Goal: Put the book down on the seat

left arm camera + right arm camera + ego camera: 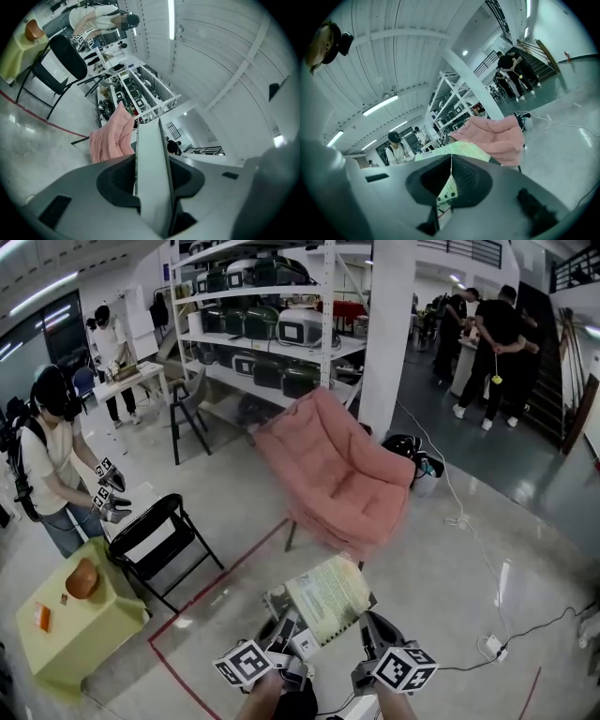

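Book (326, 594) is held in the air between both tools, low in the head view and near the front of the pink chair (314, 442). It is not yet over the seat (364, 507).

Left tool (284, 632): jaws clamped on the book's near left edge, with the full block of pages filling the gap.
Right tool (368, 626): jaws closed on a thin part only, cover or a few pages; cannot tell which.

Step in hand (judged): carry the book to the seat and set it down.

Notes for doing it well:
- Move both tools together at one pace. The right grip is thin and would likely bend or tear if the tools drift apart.
- Keep the book about flat and clear the seat's front lip first.
- Aim for the middle of the cushion, short of the backrest. The padding looks soft and sloped, so a book left at the front could slide to the floor.
- Lower until the underside rests, then open the jaws and draw the tools back along the book's plane.
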Tool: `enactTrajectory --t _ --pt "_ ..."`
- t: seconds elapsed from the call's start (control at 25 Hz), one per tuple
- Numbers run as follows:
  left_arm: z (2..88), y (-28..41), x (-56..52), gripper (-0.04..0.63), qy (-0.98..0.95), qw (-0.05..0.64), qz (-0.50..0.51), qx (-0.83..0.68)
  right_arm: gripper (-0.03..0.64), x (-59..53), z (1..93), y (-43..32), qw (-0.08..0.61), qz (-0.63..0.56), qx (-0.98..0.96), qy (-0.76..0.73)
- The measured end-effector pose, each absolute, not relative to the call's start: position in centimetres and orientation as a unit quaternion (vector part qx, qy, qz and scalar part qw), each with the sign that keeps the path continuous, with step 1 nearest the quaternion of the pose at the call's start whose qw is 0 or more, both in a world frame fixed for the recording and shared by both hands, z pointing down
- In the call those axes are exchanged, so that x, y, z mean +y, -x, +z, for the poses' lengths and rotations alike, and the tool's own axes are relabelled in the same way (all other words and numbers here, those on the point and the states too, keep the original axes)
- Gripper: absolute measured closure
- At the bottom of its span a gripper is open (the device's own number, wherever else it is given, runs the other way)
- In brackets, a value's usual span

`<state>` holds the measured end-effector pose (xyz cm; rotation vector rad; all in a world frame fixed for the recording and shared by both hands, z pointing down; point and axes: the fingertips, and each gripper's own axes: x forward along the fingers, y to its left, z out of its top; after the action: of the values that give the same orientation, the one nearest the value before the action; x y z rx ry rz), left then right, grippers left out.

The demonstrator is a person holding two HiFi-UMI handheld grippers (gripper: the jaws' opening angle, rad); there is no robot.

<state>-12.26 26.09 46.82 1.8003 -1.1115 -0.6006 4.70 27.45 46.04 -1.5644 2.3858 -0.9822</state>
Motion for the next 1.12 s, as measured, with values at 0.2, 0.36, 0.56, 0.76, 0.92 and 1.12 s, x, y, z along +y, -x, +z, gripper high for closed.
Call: enactTrajectory --t 0.2,0.36,0.56,0.76,0.92,1.12 --pt "46.4 12.8 22.6 0.425 -0.728 0.454 -0.248 -0.45 0.604 23.9 45.7 -4.1 0.062 -0.324 0.79 0.517" --pt "46.4 13.4 20.2 0.425 -0.727 0.454 -0.251 -0.45 0.604 21.4 45.7 -3.1 0.061 -0.325 0.792 0.512" --pt "46.4 14.2 17.8 0.425 -0.727 0.454 -0.25 -0.45 0.604 18.8 45.8 -1.9 0.06 -0.327 0.795 0.508" --pt "47.0 15.0 15.2 0.425 -0.726 0.459 -0.251 -0.447 0.604 16.1 46.3 -1.1 0.064 -0.331 0.794 0.507" --pt "47.2 15.3 13.8 0.425 -0.731 0.457 -0.25 -0.441 0.604 14.7 46.2 -0.6 0.074 -0.326 0.793 0.509" --pt "46.9 15.6 12.0 0.425 -0.731 0.453 -0.254 -0.443 0.603 13.6 46.2 -0.5 0.078 -0.327 0.792 0.509"
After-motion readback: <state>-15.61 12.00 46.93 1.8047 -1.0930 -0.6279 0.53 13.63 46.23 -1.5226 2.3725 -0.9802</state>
